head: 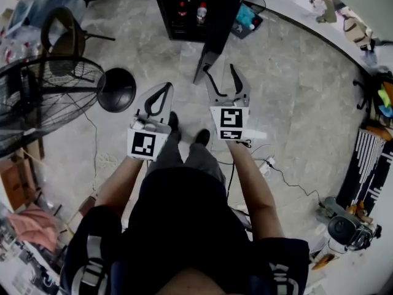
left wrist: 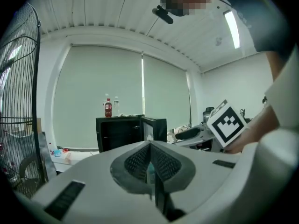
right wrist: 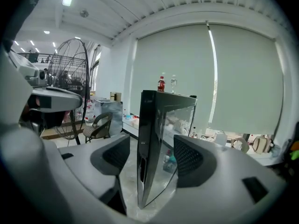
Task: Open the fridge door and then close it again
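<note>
The small black fridge (head: 184,8) stands on the floor ahead, and its door (head: 216,35) is swung out toward me. My right gripper (head: 222,74) is open at the door's free edge. In the right gripper view the door's edge (right wrist: 148,125) stands upright between the two spread pads (right wrist: 189,157), which do not press on it. My left gripper (head: 161,96) is shut with nothing in it and hangs to the left, clear of the fridge. In the left gripper view the fridge (left wrist: 119,133) and its open door (left wrist: 158,129) lie farther ahead, beyond the closed left gripper (left wrist: 150,164).
Two bottles (head: 201,12) stand on top of the fridge. A large floor fan (head: 37,97) with a round black base (head: 116,90) and a chair (head: 61,39) are at the left. Cables and a power strip (head: 268,165) lie on the floor at the right.
</note>
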`<state>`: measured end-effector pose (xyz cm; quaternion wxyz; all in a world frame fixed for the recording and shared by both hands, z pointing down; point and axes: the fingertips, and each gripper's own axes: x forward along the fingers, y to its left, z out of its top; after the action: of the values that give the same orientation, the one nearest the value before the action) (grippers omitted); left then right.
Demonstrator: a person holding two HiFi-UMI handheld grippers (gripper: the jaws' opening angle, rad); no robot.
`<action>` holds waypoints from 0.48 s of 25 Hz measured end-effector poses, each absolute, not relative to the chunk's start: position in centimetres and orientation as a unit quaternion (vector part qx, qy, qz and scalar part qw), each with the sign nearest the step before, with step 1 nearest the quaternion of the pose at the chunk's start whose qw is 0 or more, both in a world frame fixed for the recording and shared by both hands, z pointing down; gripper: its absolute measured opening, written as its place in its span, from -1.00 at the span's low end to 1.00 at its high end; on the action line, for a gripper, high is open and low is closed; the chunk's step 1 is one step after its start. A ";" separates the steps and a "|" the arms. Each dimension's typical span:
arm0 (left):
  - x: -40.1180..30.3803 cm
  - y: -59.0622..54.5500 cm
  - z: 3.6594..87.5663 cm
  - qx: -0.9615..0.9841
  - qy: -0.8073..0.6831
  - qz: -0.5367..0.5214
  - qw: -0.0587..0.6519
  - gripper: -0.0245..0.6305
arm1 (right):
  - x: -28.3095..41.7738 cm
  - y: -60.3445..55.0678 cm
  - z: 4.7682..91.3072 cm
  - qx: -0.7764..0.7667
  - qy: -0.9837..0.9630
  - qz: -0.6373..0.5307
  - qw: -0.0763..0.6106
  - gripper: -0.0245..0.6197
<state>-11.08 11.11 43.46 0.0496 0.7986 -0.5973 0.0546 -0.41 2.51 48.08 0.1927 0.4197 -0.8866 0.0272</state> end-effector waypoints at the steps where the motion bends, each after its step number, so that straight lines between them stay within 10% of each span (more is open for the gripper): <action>1: -11.3 11.2 43.5 0.798 -0.597 0.056 0.050 -0.85 | -0.8 2.2 48.3 0.425 -0.883 0.026 0.196 -0.02; 12: -12.9 12.0 42.9 0.793 -0.604 0.062 0.047 -0.85 | -3.8 -1.2 50.6 0.489 -0.848 0.039 0.200 0.01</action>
<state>-12.94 11.98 42.95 0.0472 0.7929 -0.6044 0.0623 -3.79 -1.17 50.57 0.1999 0.4891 -0.8481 0.0389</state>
